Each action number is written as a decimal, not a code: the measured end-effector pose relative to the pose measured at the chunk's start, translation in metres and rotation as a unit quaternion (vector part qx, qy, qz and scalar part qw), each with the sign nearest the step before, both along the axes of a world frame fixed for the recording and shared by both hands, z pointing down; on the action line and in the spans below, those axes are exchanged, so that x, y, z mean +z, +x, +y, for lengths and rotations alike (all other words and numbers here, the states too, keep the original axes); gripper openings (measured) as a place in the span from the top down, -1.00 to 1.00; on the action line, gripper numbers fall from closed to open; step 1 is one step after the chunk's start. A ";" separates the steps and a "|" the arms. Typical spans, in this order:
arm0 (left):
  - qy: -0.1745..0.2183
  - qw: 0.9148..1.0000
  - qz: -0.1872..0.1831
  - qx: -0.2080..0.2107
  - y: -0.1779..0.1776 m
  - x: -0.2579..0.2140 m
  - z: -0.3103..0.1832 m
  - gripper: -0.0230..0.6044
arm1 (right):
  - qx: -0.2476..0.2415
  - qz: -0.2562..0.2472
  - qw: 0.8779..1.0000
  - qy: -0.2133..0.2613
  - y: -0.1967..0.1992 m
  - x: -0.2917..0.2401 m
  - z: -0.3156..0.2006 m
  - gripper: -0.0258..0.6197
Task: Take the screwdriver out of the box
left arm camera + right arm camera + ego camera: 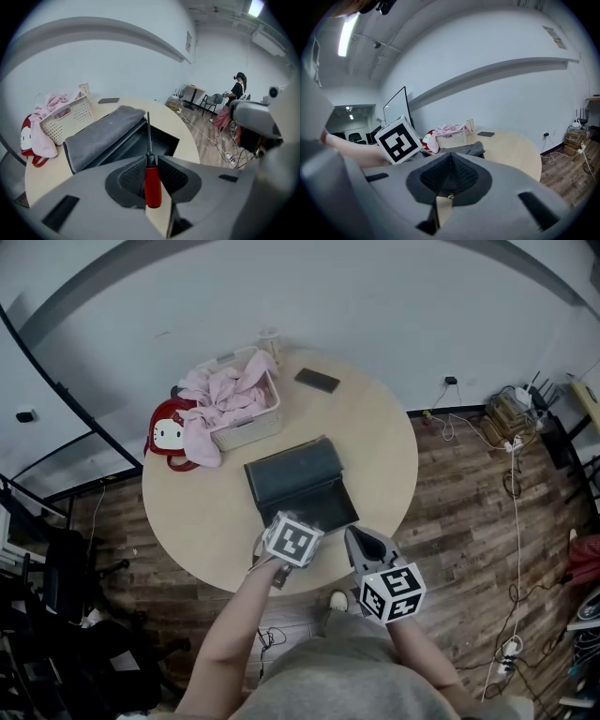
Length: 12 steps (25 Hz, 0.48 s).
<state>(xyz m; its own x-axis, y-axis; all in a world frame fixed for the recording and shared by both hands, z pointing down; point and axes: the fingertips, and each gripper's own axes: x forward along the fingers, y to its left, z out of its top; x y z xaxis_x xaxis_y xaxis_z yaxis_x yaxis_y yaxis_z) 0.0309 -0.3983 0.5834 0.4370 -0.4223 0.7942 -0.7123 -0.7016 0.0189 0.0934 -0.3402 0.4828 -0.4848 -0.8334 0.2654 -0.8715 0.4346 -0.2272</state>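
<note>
A red-handled screwdriver (153, 185) is clamped in the left gripper (150, 159), over the open dark box (298, 486) near the front edge of the round table (380, 451). The right gripper (449, 158) is closed, empty.

The screwdriver (152, 183) has a glossy red plastic handle and a dark metal shaft. The box (161, 143) looks matt black, its lid (103, 133) grey felt-like cloth. The table (375, 456) is smooth pale wood.

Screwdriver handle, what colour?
The screwdriver handle is red; left gripper view shows it best.
</note>
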 end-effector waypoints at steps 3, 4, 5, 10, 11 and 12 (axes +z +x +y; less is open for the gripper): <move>0.012 1.000 0.017 -0.017 -0.011 -0.008 0.014 0.70 | 0.001 0.000 1.000 0.001 -0.009 0.000 0.017 0.92; 0.017 0.999 0.025 -0.024 -0.014 -0.012 0.018 0.70 | 0.003 0.000 1.000 0.001 -0.012 -0.001 0.022 0.92; 0.021 0.999 0.032 -0.031 -0.018 -0.015 0.023 0.70 | 0.004 0.000 1.000 0.002 -0.015 -0.002 0.027 0.92; 0.017 0.996 0.067 -0.056 -0.037 -0.033 0.060 0.70 | 0.007 0.000 1.000 0.002 -0.030 -0.005 0.056 0.92; 0.017 0.995 0.075 -0.060 -0.040 -0.036 0.068 0.70 | 0.007 0.000 1.000 0.002 -0.033 -0.006 0.062 0.92; 0.019 0.994 0.082 -0.064 -0.043 -0.039 0.075 0.69 | 0.007 0.000 1.000 0.003 -0.036 -0.007 0.068 0.92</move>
<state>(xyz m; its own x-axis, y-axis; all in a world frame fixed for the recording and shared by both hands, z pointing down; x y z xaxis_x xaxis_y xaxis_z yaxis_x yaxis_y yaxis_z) -0.0123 -0.3229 0.5448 0.5002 -0.5107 0.6993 -0.7855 -0.6075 0.1182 0.0576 -0.2721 0.4753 -0.4739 -0.8412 0.2603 -0.8771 0.4244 -0.2252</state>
